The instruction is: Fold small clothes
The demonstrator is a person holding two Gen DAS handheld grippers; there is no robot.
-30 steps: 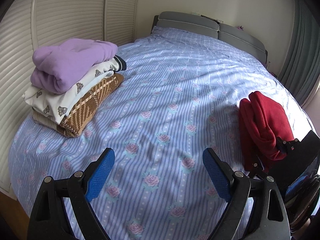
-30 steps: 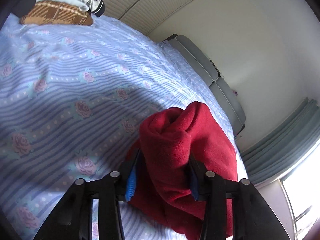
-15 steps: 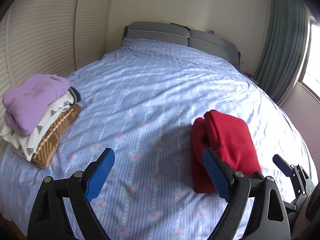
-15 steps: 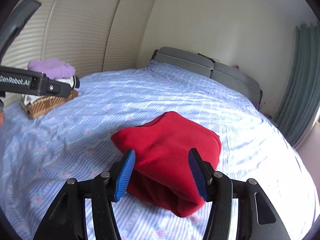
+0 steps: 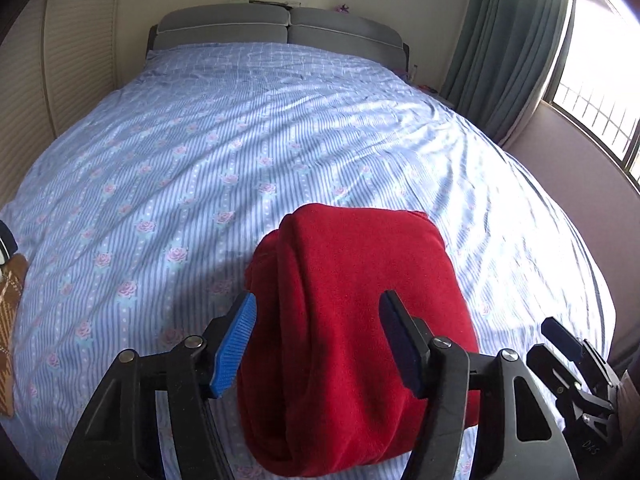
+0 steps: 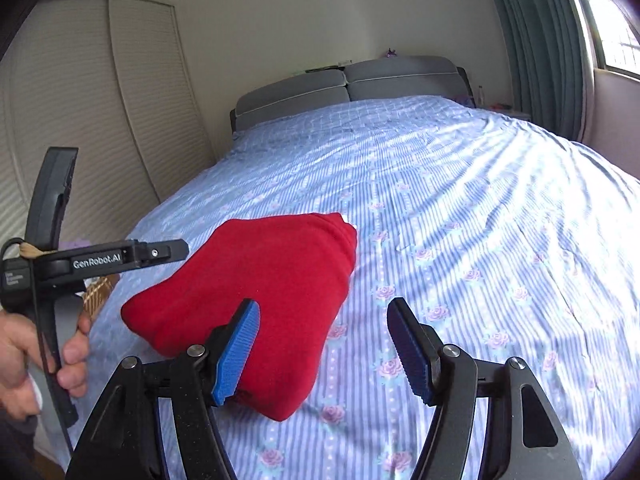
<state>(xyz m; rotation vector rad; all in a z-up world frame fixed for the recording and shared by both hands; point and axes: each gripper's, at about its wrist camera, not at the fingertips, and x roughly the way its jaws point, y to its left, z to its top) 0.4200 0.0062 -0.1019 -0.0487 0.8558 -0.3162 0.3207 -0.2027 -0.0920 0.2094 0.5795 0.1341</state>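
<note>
1. Red garment (image 5: 360, 320): folded bundle, lying on the bed (image 5: 280, 128).
2. Left tool (image 5: 316, 338): jaws closing astride the bundle; grip not yet firm.
3. Right tool (image 6: 320, 350): jaws opening, empty, beside the bundle.
4. Step: pickup by the left tool; next, probably a secure pinch, then a carry.

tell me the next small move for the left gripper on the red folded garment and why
Probably finish closing the left gripper on the red folded garment. Its jaws are closing with the bundle between them, though the pads don't clearly press it yet. The right gripper is opening and has only bedsheet between its pads, so only the left can carry the garment.
</note>
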